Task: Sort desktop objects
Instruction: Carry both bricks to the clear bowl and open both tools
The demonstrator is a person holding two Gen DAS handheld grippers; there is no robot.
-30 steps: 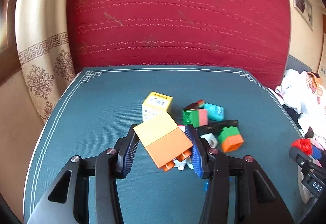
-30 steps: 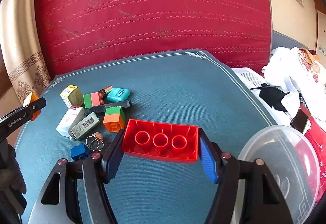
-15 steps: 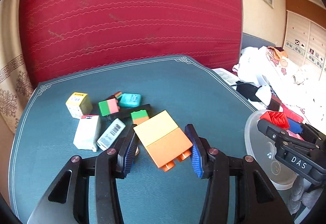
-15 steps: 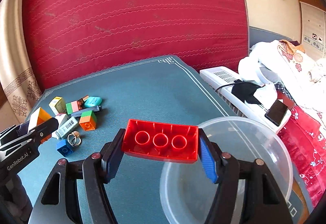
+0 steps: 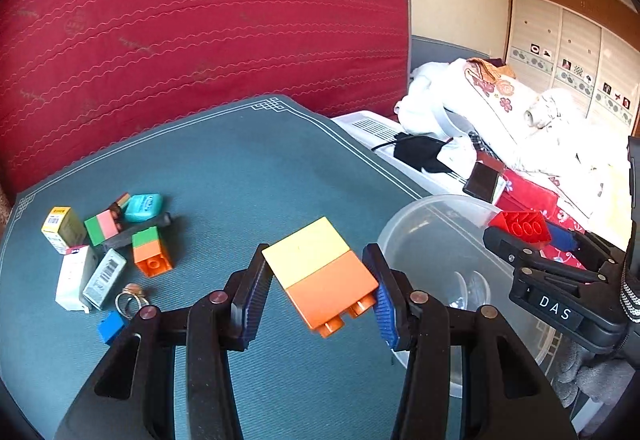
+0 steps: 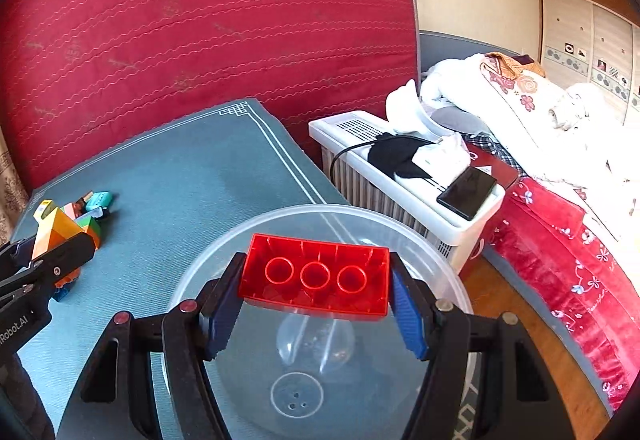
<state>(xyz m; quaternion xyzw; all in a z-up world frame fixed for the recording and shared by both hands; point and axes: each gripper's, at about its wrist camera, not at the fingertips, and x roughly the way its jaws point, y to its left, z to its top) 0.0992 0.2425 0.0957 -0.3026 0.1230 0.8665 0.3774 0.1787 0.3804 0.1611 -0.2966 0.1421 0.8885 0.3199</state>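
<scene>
Left gripper (image 5: 320,290) closed on a yellow-and-orange block (image 5: 320,272), blue pads pressing both sides, block tilted with its studs toward the camera, held above the desk (image 5: 248,167) just left of the clear plastic bowl (image 5: 436,240). Right gripper (image 6: 316,298) clamped on a red brick (image 6: 316,276), hollow underside with three round tubes facing the camera, held directly over the bowl (image 6: 224,260) — the right wrist view shows the bowl's inside with no objects in it, which the left view only half shows. Bowl sits at the desk's right edge, near side. Left wrist view alone shows the remaining pile toward the desk's left edge: yellow box (image 5: 62,228), green-and-pink block (image 5: 102,227), teal case (image 5: 143,207), dark pen-like stick (image 5: 138,230), green-and-orange block (image 5: 150,252), white box (image 5: 74,278), grey barcode box (image 5: 104,278), metal ring (image 5: 130,300), small blue block (image 5: 112,326). Left view also catches the right gripper (image 5: 532,240) and red brick (image 5: 520,226) from the side, above the bowl's far rim. Right view shows the left gripper's finger (image 6: 60,260) at the left frame edge with the block (image 6: 54,230) in it, hiding most of the pile. Only the right view shows clearly the white radiator (image 6: 360,159) past the desk's right edge and the black phone (image 6: 466,191) on it. Red fabric (image 6: 200,19) behind the desk's far edge in both.
</scene>
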